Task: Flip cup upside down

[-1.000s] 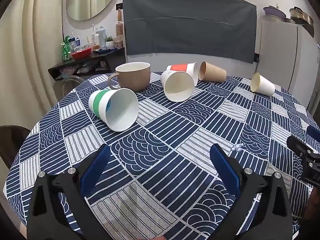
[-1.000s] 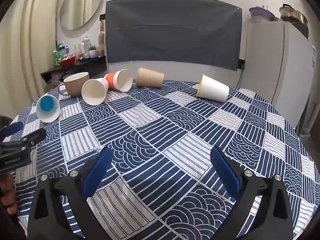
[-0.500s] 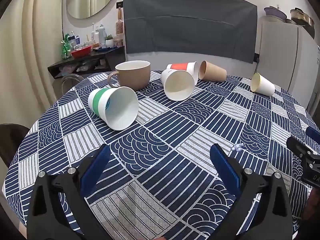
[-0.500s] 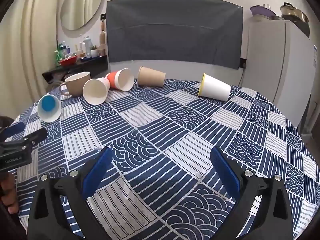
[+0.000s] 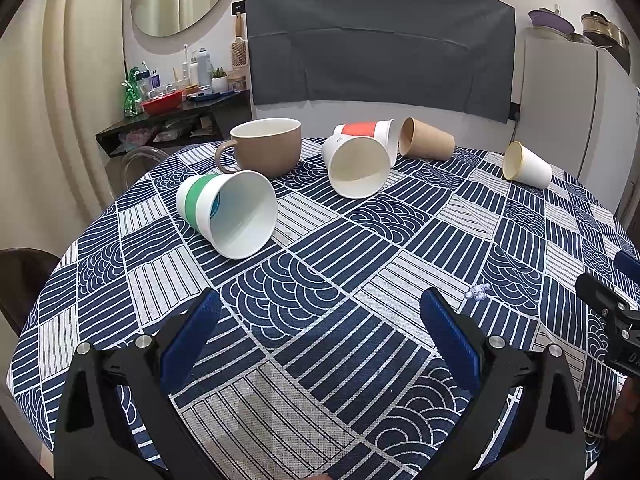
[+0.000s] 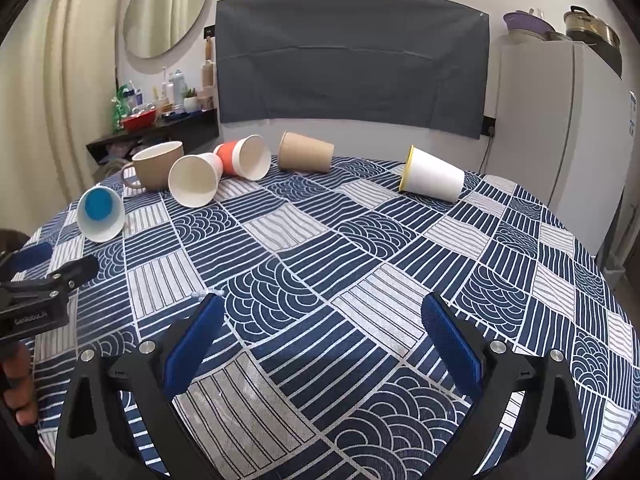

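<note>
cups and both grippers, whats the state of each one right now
green-banded cup: on its side
plain white cup: on its side
orange cup: on its side
brown paper cup: on its side
yellow-rimmed cup: on its side
mug: upright
left gripper: open, empty
right gripper: open, empty

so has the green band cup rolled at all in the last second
No. The green-banded cup lies on its side on the same tablecloth squares, just in front of the brown mug, as before. Only the camera shifted slightly.

Green-banded white paper cup (image 5: 228, 212), on its side, mouth toward camera
</note>
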Demonstrator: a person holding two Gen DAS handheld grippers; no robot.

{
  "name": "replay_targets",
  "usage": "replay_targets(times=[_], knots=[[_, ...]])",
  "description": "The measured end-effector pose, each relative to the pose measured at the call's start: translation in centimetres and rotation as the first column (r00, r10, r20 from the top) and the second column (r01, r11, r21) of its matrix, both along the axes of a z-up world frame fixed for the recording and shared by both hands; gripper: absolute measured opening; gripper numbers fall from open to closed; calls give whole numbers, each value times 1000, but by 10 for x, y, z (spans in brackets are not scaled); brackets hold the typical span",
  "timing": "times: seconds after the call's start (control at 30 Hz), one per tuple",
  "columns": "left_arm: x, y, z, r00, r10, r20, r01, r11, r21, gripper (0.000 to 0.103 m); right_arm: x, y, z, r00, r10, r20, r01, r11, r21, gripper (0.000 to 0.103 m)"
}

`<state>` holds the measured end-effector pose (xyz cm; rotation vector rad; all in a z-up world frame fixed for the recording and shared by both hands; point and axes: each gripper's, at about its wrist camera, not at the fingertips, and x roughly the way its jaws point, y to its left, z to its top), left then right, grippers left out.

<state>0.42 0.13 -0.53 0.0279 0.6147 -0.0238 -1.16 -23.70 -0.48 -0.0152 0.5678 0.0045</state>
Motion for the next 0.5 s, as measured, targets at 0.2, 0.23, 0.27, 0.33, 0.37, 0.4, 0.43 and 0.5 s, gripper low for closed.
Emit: replay_targets(times=[0.2, 0.23, 0.27, 0.33, 0.37, 0.4, 0.43, 0.5], knots=[[1, -1, 0, 1000, -2, -6, 2, 1000, 8, 97, 0, 1, -1, 1000, 1, 0, -1, 1000, 1, 95], [1, -1, 0, 1000, 1, -9, -1, 1000, 10, 97, 0, 0, -2, 1000, 1, -1, -1, 1000, 3, 95], [1, -1, -1, 1000, 1, -10, -1, 1000, 11, 97, 0, 0, -2, 1000, 3, -2, -3, 1000, 4, 95], [2, -2, -1, 1000, -3, -11, 3, 1000, 10, 97, 0, 0, -2, 1000, 2, -4, -2, 1000, 7, 95], [2, -2, -1, 1000, -5, -13, 5, 1000, 10, 97, 0, 0, -2, 1000, 3, -4, -3, 1000, 9, 95], [2, -2, -1, 1000, -7, -12, 7, 1000, 10, 97, 0, 0, -2, 1000, 4, -5, -4, 1000, 9, 95], [1, -2, -1, 1000, -6, -12, 6, 1000, 11, 97, 0, 0, -2, 1000, 3, -6, -3, 1000, 9, 95], [1, -2, -1, 1000, -6, -10, 6, 1000, 15, 97, 0, 0, -2, 1000, 6, -8, -6, 1000, 8, 95]])
